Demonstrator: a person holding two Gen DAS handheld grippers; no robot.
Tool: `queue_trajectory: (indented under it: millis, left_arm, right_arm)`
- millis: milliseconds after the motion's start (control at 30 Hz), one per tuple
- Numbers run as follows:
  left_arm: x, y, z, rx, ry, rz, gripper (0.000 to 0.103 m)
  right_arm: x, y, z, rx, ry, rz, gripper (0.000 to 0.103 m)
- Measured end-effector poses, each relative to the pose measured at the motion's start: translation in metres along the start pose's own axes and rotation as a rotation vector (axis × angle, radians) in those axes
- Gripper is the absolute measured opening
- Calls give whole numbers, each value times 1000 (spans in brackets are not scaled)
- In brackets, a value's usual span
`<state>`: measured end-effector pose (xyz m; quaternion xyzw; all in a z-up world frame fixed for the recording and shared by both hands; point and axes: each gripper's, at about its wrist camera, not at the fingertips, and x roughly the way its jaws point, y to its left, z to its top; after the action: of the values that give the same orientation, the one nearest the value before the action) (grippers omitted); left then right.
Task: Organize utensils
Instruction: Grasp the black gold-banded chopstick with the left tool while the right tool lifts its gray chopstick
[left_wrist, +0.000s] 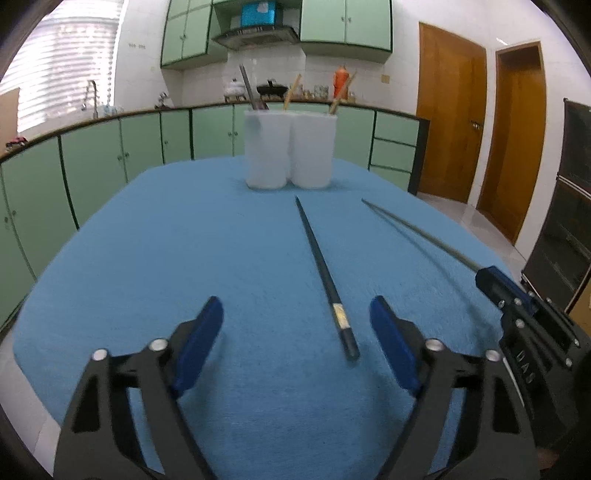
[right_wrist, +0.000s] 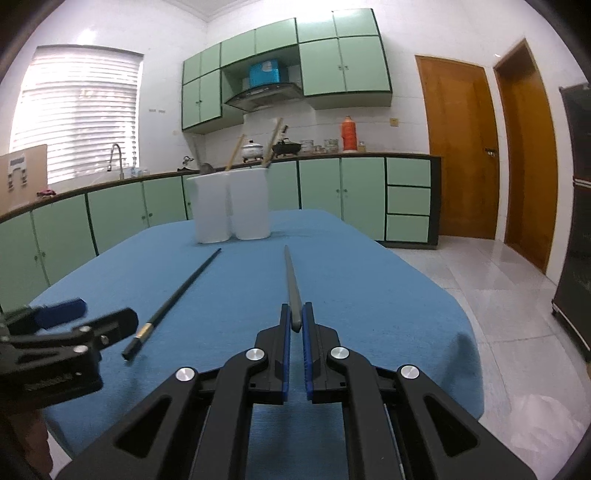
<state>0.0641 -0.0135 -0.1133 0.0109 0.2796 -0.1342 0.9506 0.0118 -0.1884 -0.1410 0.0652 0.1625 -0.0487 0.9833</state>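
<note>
Right claw (right_wrist: 296, 322) clamps the grey chopstick (right_wrist: 291, 284); left claw (left_wrist: 297, 332) gapes empty.

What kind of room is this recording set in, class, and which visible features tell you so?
Most likely a home kitchen: green wall cabinets flank a range hood, a sink tap stands under the window, and pots sit on the counter.

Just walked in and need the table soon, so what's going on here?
A person is sorting chopsticks into two white plastic cups at the far end of the blue-clothed table. The right gripper is shut on the end of a grey metal chopstick. The left gripper is open around the thick end of a black chopstick with a gold band, which lies on the cloth.
</note>
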Motion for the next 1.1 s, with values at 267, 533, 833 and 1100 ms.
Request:
queue_trajectory:
  millis: [267, 533, 833, 1100]
  left_arm:
    - [10, -13, -6, -7, 9, 2, 62]
    - [11, -32, -15, 18, -21, 28, 27]
    - [9, -32, -11, 2, -25, 50, 6]
    - [-18, -36, 11, 49, -127, 88, 6]
  right_arm:
    - [2, -7, 0, 14, 6, 9, 6]
    - [1, -11, 0, 37, 7, 8, 6]
    - [-5, -14, 1, 36, -17, 1, 6]
    - [-17, -15, 22, -9, -95, 8, 6]
